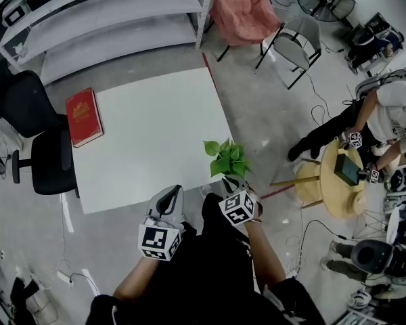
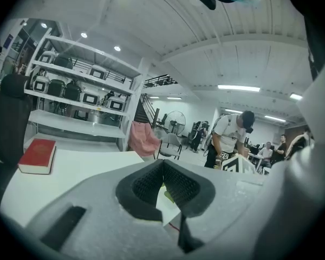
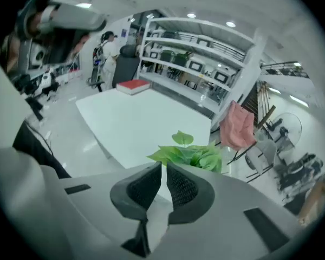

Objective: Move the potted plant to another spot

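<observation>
Right gripper view: pinches potted plant [image 3: 192,155] rim w/ right gripper [image 3: 162,168] jaws. Holds left gripper [image 2: 163,162] jaws together, empty.

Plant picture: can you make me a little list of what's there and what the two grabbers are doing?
potted plant: green leaves, at the table's near right corner
table: white, mostly bare
book: red, lying flat at the table's far left corner
right gripper: fingers pinched on what looks like the pot's white rim
left gripper: fingers together, holding nothing, held low beside the right one
</observation>
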